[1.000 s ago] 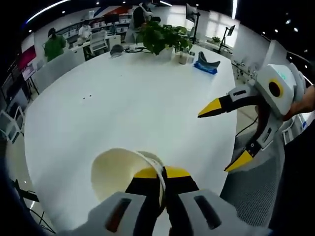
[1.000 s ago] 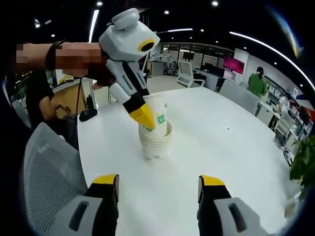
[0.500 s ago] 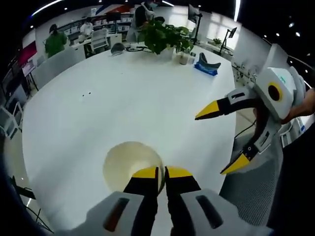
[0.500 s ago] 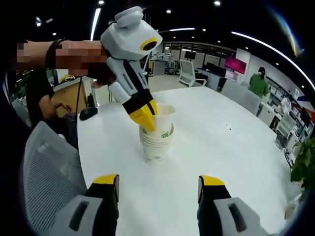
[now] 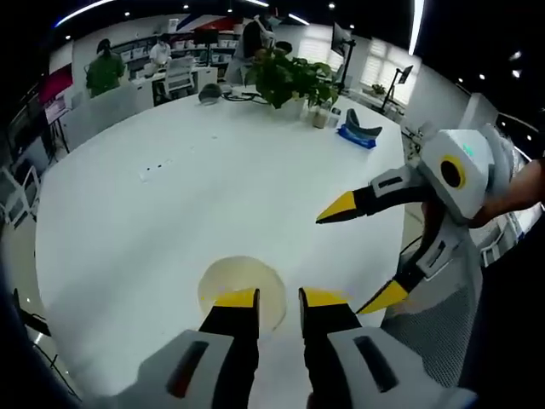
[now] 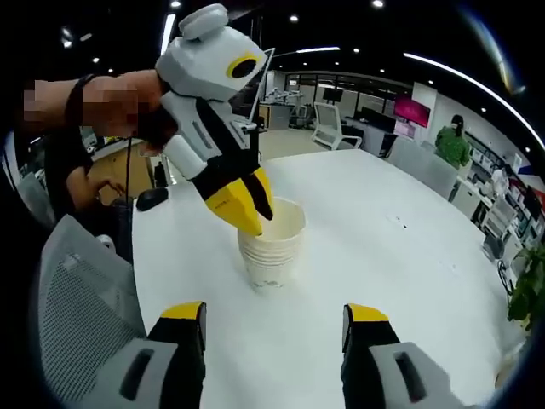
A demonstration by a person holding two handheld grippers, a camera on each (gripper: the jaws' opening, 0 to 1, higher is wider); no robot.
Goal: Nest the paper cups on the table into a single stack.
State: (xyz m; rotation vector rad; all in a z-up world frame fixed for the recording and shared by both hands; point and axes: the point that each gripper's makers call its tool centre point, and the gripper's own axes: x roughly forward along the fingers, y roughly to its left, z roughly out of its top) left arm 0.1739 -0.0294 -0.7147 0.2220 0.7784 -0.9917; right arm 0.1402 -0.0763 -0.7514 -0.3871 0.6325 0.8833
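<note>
A stack of paper cups (image 6: 272,247) is seen standing upright on the white tabletop (image 6: 383,256), near its edge, in the right gripper view. The cups are nested one inside another, with several rims showing (the exact count cannot be told). The left gripper (image 6: 243,204) is held just above the stack from the left side, its yellow-tipped jaws a little apart at the rim of the top cup, with nothing gripped between them; whether a tip touches the rim cannot be told.

In the left gripper view the stack (image 5: 241,290) is looked into from above, its round mouth lying just ahead of the left gripper (image 5: 277,298), whose jaws are parted by a narrow gap. The right gripper (image 5: 362,256) is seen at the right of that view, over the tabletop's (image 5: 213,187) edge, its jaws spread wide and empty. In its own view the right gripper (image 6: 277,315) is likewise wide open, well apart from the stack. A mesh chair (image 6: 81,324) stands beside the tabletop, and a potted plant (image 5: 289,77) and a blue object (image 5: 358,132) rest at the far side.
</note>
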